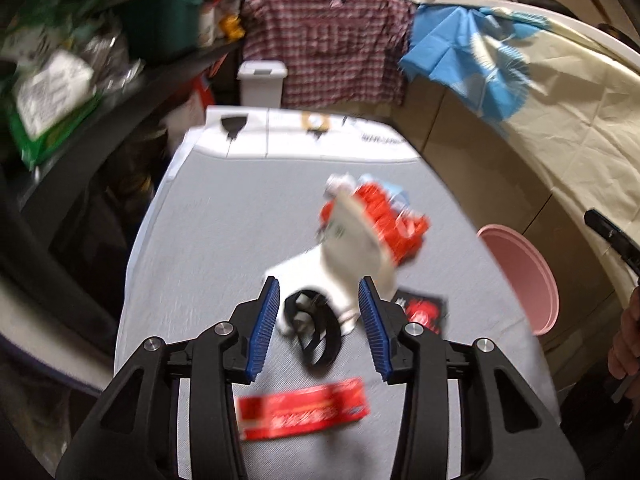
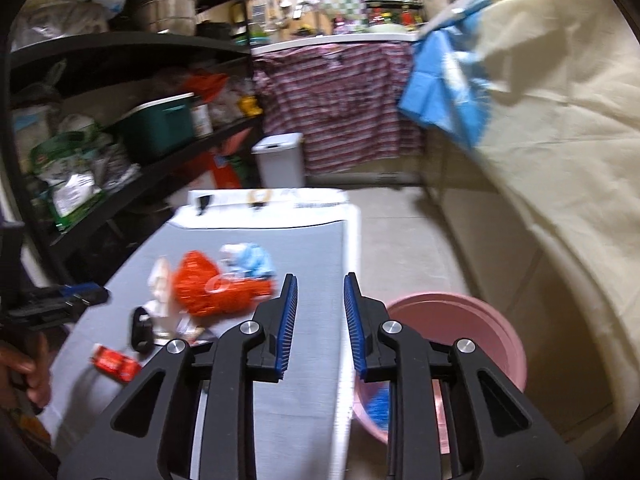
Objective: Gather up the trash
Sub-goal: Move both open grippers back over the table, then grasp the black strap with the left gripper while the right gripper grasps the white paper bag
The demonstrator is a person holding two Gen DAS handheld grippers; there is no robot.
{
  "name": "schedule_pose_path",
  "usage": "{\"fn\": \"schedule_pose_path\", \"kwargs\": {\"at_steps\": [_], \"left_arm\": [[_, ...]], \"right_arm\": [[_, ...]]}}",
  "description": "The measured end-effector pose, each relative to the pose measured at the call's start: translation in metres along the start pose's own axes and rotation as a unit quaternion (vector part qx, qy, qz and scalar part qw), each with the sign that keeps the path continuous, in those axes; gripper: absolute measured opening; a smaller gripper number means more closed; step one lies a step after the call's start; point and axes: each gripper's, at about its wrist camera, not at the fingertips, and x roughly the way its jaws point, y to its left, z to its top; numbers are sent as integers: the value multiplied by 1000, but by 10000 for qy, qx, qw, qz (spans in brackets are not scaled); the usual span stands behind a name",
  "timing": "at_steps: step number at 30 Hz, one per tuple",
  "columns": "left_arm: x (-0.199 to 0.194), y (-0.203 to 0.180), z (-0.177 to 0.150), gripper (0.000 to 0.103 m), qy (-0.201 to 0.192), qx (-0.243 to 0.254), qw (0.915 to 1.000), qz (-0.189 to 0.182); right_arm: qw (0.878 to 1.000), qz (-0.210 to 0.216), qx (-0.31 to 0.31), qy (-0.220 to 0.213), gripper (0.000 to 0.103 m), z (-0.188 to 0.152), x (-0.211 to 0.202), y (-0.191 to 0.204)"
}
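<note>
1. Left wrist view: the left gripper [image 1: 318, 312] hangs over a grey-covered table [image 1: 192, 264], its blue-padded jaws spread wide and holding nothing.
2. Between those jaws, on the cloth below, lie a black ring-shaped strap [image 1: 320, 332] and a white crumpled wrapper [image 1: 344, 264]; whether the pads touch the wrapper cannot be told (the frame is motion-blurred).
3. At 1 o'clock from the gripper an orange-red plastic bag [image 1: 392, 224] lies bunched against the wrapper, with a pale blue scrap [image 1: 400, 194] just beyond it.
4. A flat red carton [image 1: 304, 408] lies at 6 o'clock, near the gripper's base; a small dark packet with red print [image 1: 422, 306] sits at 3 o'clock, just beside the right-hand pad.
5. A pink bucket [image 1: 524, 280] stands off the table's edge at 3 o'clock.
6. Right wrist view: the right gripper [image 2: 320, 320] is parted and empty, above the table edge, with the bucket at 4 o'clock holding something blue [image 2: 378, 404].
7. The trash pile sits at 9 o'clock.
</note>
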Motion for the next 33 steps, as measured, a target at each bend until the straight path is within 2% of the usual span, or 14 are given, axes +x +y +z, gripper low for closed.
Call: {"fn": "schedule_pose_path", "kwargs": {"at_steps": [5, 10, 21, 22, 23, 25, 33], "left_arm": [[12, 6, -17, 41, 277, 0, 9996, -63], [23, 3, -23, 41, 392, 118, 9991, -103], [50, 6, -29, 38, 738, 180, 9970, -115], [53, 7, -30, 30, 797, 191, 9966, -89], [56, 9, -30, 15, 862, 191, 9961, -53], [58, 15, -28, 6, 918, 110, 9957, -21], [49, 35, -19, 3, 697, -215, 9972, 133]], "right_arm": [[9984, 528, -122, 145, 25, -6, 20, 43], [9955, 870, -283, 250, 25, -14, 41, 80], [9894, 1269, -474, 518, 26, -31, 81, 120], [9883, 1314, -515, 573, 26, -32, 86, 124], [9872, 1352, -558, 630, 27, -34, 90, 128], [9856, 1376, -665, 725, 31, -37, 98, 136], [9826, 1356, -801, 989, 33, -45, 121, 151]]}}
